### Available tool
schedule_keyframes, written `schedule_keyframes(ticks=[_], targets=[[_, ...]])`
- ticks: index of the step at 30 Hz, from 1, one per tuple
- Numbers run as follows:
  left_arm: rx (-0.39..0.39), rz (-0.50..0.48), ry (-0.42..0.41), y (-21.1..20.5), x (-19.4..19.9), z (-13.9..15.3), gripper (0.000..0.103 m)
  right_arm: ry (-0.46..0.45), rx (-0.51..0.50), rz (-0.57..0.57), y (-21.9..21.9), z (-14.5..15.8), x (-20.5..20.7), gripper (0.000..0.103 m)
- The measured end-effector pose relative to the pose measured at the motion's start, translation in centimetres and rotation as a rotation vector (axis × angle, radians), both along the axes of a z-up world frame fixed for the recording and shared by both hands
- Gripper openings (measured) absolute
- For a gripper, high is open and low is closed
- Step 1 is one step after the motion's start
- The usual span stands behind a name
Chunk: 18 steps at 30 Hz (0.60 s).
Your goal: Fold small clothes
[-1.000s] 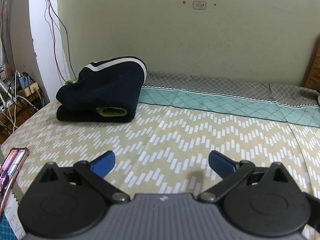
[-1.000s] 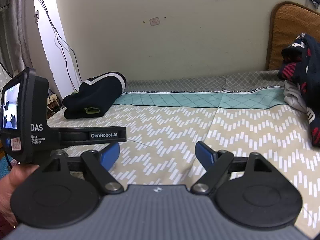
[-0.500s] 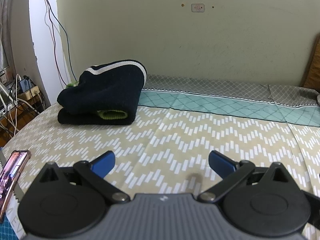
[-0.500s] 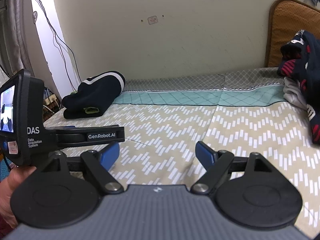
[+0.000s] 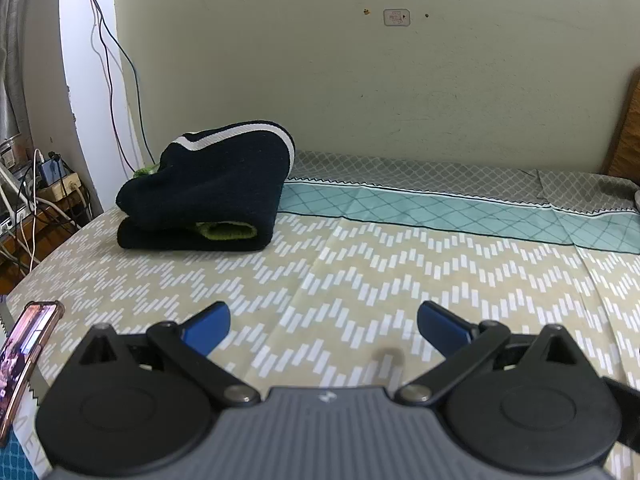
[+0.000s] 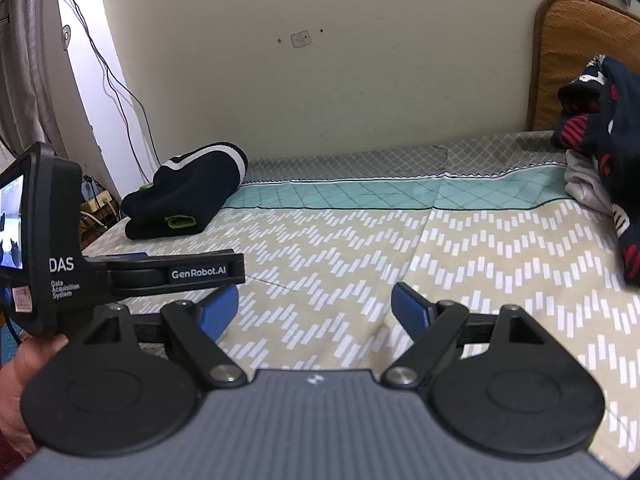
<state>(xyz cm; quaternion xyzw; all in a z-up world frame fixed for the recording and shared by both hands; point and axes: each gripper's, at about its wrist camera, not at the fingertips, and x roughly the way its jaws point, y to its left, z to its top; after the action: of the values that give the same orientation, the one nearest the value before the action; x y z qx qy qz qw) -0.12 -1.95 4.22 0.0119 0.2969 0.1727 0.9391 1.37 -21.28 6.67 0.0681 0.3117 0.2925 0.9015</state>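
Hovering over the bed, both grippers are spread wide with nothing between the blue pads. Left gripper sits low over the zigzag-patterned bedsheet, jaws apart, holding nothing. Right gripper is the same deal, fingers splayed and bare above the sheet.

Up at about 11 o'clock in the left wrist view there's a folded navy sweater with a white stripe along its top edge and a lime green cuff poking out of the fold. It rests on the sheet close to the wall, well apart from both grippers. From the right wrist view that same folded bundle lands around 10 o'clock.

Over at 3 o'clock in the right wrist view is a heap of unfolded clothes, dark navy with red and white bits plus something white underneath, piled against a brown headboard cushion. Also well away from the right gripper's pads.

Left gripper's body, with the "DAS" screen unit on it, shows at 9 o'clock in the right view, and the person's left hand grips it from below. A phone lies at the sheet's edge at 8 o'clock in the left view. Cables hang down the wall at the far left.
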Motion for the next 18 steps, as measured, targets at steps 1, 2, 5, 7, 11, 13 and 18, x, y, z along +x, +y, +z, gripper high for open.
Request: schedule_keyframes(ticks=[1, 2, 5, 7, 11, 13, 18], targets=[[0.0, 0.001, 0.0, -0.01, 0.0, 0.0, 0.103, 0.001, 0.0, -0.001, 0.02, 0.01, 0.01, 0.086], [0.0, 0.002, -0.001, 0.0, -0.02, 0.0, 0.103, 0.003, 0.0, -0.003, 0.01, -0.01, 0.0, 0.086], [0.0, 0.0, -0.005, -0.01, -0.08, 0.02, 0.103, 0.009, 0.002, -0.011, -0.01, -0.06, -0.01, 0.087], [0.002, -0.005, -0.008, -0.05, -0.14, 0.04, 0.103, 0.019, 0.003, -0.022, -0.08, -0.13, 0.08, 0.088], [0.008, -0.011, -0.011, -0.22, -0.21, 0.07, 0.103, 0.039, 0.018, -0.046, -0.37, -0.29, 0.32, 0.089], [0.008, -0.011, -0.014, -0.21, -0.24, 0.1, 0.103, 0.042, 0.019, -0.048, -0.36, -0.27, 0.32, 0.089], [0.007, -0.013, -0.014, -0.19, -0.26, 0.11, 0.103, 0.035, 0.013, -0.025, -0.17, -0.21, 0.25, 0.089]])
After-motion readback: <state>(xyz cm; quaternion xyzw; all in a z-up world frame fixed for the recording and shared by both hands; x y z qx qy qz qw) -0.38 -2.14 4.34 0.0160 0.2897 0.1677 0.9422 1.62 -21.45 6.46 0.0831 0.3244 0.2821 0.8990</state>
